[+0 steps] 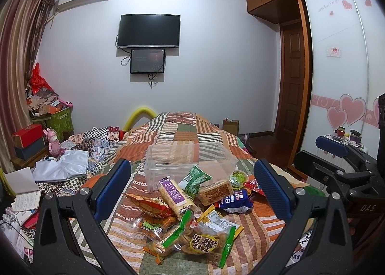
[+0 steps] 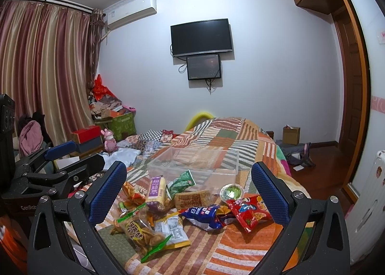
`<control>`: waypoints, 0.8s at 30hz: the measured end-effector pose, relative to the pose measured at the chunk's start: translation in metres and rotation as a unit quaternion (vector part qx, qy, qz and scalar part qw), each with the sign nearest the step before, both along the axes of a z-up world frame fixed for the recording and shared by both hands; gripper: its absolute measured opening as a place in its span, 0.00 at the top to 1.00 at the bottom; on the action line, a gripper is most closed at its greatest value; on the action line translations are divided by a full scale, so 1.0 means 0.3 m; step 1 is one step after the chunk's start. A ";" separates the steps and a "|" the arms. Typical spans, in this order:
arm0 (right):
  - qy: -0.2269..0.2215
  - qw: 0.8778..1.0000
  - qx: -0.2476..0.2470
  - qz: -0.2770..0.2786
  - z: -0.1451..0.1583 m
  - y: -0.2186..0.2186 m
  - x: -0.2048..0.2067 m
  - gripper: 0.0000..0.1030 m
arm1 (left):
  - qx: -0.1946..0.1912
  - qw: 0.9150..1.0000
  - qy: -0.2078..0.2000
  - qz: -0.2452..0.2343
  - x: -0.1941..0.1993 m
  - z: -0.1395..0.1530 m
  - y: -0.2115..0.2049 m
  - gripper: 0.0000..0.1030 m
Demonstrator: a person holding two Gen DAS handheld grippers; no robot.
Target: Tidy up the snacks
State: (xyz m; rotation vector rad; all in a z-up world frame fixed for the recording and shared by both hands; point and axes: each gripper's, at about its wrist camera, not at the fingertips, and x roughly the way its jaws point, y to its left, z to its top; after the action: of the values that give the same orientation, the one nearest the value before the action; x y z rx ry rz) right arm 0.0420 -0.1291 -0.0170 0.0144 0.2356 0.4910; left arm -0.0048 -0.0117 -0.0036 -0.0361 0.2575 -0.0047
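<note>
Left gripper (image 1: 192, 188) and right gripper (image 2: 189, 190) both stand wide apart, holding nothing, hovering above the snack packets (image 1: 192, 215). The packets lie heaped on the patchwork bedspread (image 1: 240, 234), just in front of the clear plastic bin (image 1: 190, 162), several touching one another. A green jelly cup (image 2: 231, 190) rests beside the bin's near right corner.

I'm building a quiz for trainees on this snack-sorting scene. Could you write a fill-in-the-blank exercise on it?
1. The clear plastic bin on the bed holds ____ snacks.
2. The snack pile lies on the ____ side of the bin, toward the cameras.
3. Both the left gripper and the right gripper have their jaws ____.
4. The red chip bag lies beside a ____ bag.

Missing words: no; near; open; blue
</note>
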 end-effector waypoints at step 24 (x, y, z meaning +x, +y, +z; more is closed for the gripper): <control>0.074 0.997 -0.016 0.006 -0.126 0.015 0.169 0.02 | -0.019 0.997 0.079 -0.003 0.168 -0.128 0.081 0.00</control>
State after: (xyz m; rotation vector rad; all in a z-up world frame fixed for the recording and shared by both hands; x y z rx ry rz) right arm 0.0927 -0.1247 -0.0548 0.0176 0.3893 0.4987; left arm 0.0456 0.0126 -0.0422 -0.0729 0.4149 -0.0135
